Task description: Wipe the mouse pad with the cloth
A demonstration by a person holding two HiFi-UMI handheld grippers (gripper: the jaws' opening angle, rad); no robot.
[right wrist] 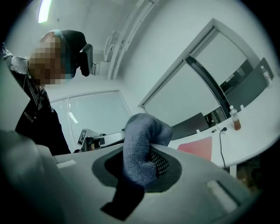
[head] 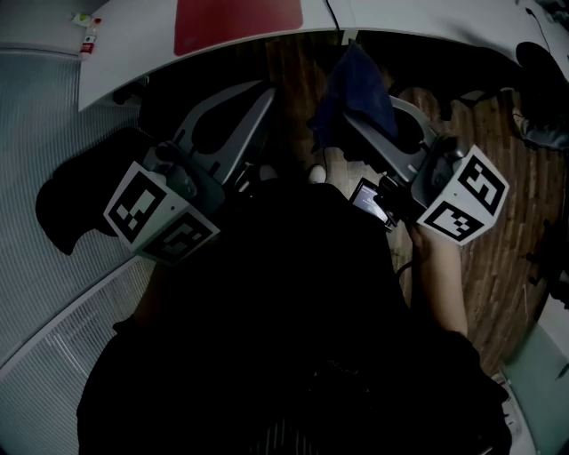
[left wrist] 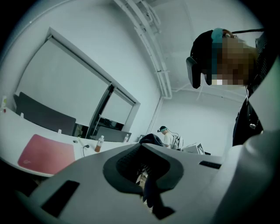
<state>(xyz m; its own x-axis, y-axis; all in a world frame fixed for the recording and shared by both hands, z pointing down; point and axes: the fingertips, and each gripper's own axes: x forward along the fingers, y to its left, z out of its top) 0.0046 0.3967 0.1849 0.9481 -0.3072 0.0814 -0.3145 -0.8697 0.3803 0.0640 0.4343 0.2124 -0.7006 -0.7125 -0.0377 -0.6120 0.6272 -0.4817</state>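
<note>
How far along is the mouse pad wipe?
Done: the cloth is picked up, clamped in the right gripper. In hand: both grippers are held low near the person's body, short of the table; the left gripper is shut. Left: the whole wipe, since the cloth is not touching the red mouse pad.

Mouse pad (head: 238, 25), far edge off-frame.

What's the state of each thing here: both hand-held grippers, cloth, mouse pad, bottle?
Left hand-held gripper: jaws together, gripping nothing, held off the desk.
Right hand-held gripper: shut on the cloth.
Cloth: bunched, pinched between the right jaws, not on the pad.
Mouse pad: flat on the desk, nothing on it, untouched.
Bottle: upright on the desk.
</note>
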